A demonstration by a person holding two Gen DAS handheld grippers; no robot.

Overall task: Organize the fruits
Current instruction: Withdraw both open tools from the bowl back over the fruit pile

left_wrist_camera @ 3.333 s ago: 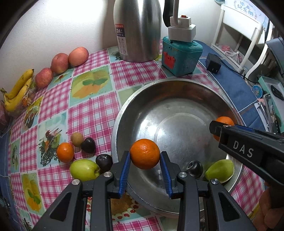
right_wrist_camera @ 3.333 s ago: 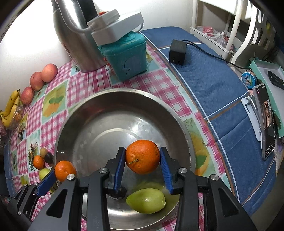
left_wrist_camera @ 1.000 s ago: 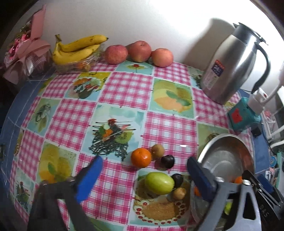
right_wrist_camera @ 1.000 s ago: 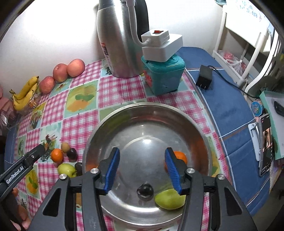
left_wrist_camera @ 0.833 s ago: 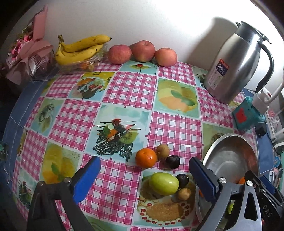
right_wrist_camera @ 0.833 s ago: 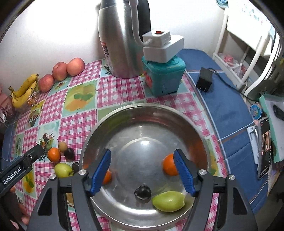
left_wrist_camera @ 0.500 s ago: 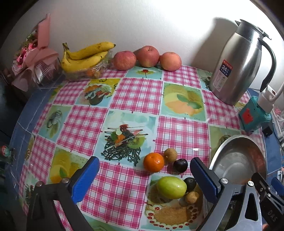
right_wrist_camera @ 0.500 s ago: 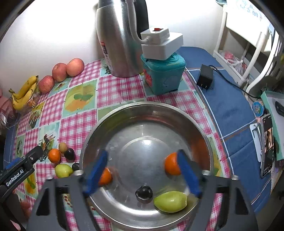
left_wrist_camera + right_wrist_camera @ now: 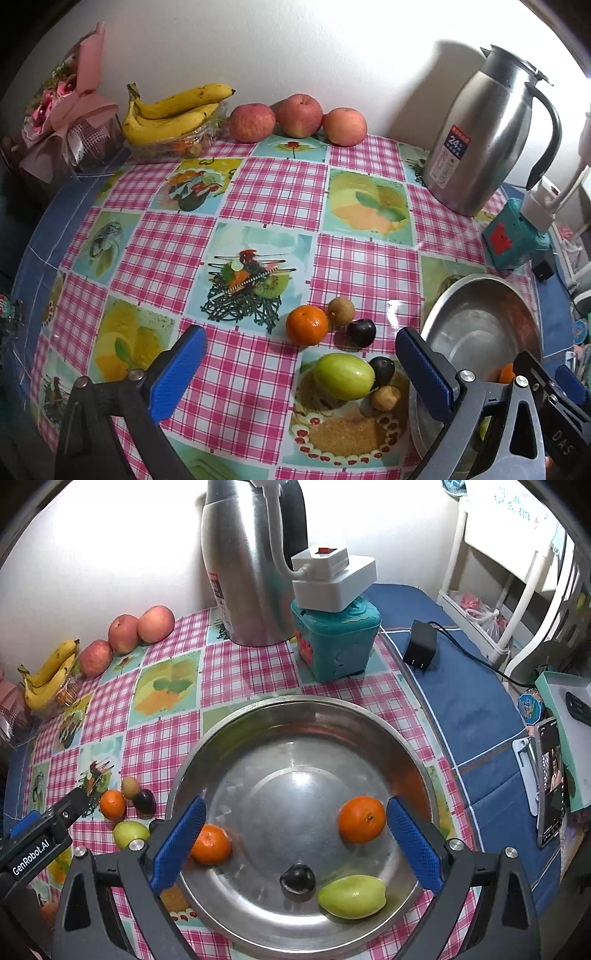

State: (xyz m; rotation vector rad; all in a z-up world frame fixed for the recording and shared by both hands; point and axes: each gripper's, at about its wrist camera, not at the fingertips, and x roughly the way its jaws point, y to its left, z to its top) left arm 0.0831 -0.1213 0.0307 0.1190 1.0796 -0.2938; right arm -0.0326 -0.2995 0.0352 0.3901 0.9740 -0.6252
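Observation:
A steel bowl (image 9: 303, 701) holds two oranges (image 9: 210, 843) (image 9: 362, 819), a dark plum (image 9: 297, 878) and a green fruit (image 9: 352, 895). Above it, my right gripper (image 9: 295, 803) has its jaws opening wide; both oranges lie below the jaws, and no pad presses on either. My left gripper (image 9: 298, 334) hangs open and empty over the loose fruit on the checked cloth: an orange (image 9: 306, 325), a small brown fruit (image 9: 340, 311), a plum (image 9: 361, 332), a green fruit (image 9: 343, 376), a second plum (image 9: 382, 369) and another small brown fruit (image 9: 385, 398).
Bananas (image 9: 173, 114) and three apples (image 9: 299, 116) line the wall. A steel thermos (image 9: 476, 147) and a teal box (image 9: 513, 240) stand behind the bowl. A pink bouquet (image 9: 62, 110) sits far left. A black adapter (image 9: 419, 644) and a phone (image 9: 550, 779) lie on the blue cloth.
Both grippers held oranges over the bowl; those now lie in it. The right jaws have spread wide over the last second. The left gripper has swung to the fruit on the cloth.

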